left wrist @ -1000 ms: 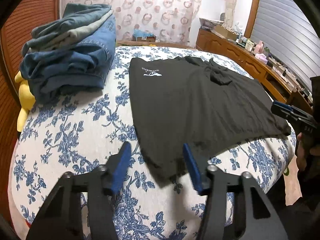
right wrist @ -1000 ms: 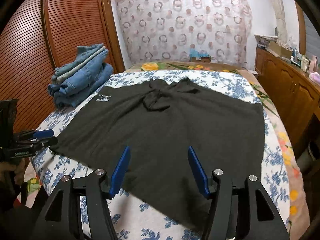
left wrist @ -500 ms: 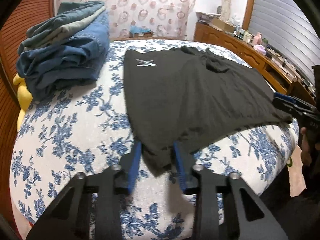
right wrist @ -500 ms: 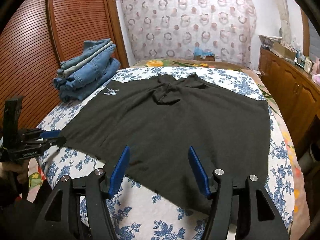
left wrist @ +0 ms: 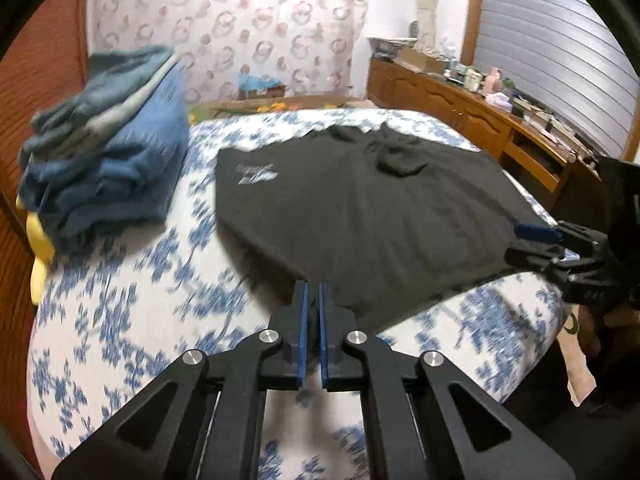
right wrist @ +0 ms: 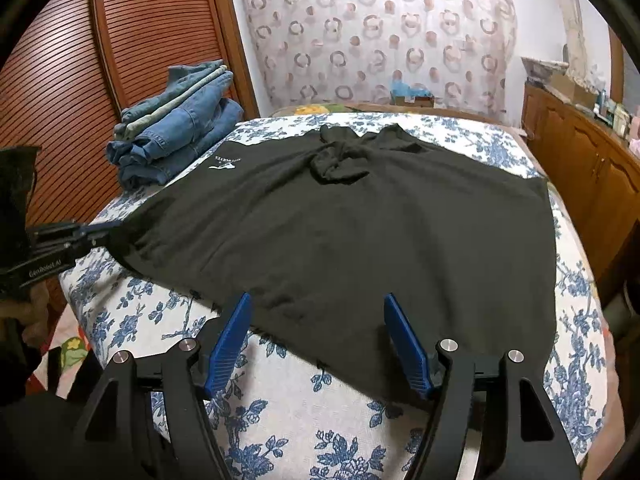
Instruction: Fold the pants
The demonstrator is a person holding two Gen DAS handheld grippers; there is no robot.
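Note:
Black pants (left wrist: 360, 216) lie spread flat on the blue-flowered bed (left wrist: 132, 304), a small white logo near one far corner. My left gripper (left wrist: 313, 300) is shut on the near corner of the pants; it also shows at the left of the right wrist view (right wrist: 108, 232), pinching that corner. My right gripper (right wrist: 316, 320) is open, its blue fingers astride the near edge of the pants (right wrist: 340, 232), above the cloth. In the left wrist view the right gripper (left wrist: 532, 240) shows at the far right by the other corner.
A stack of folded jeans (right wrist: 176, 124) sits at the bed's far left, next to a slatted wooden door (right wrist: 60, 80). A wooden cabinet (right wrist: 580, 160) with clutter runs along the right. A patterned curtain (right wrist: 380, 32) hangs behind the bed.
My left gripper has closed from wide open onto the near corner of the pants. The right gripper has moved lower and closer to the pants' edge, staying open.

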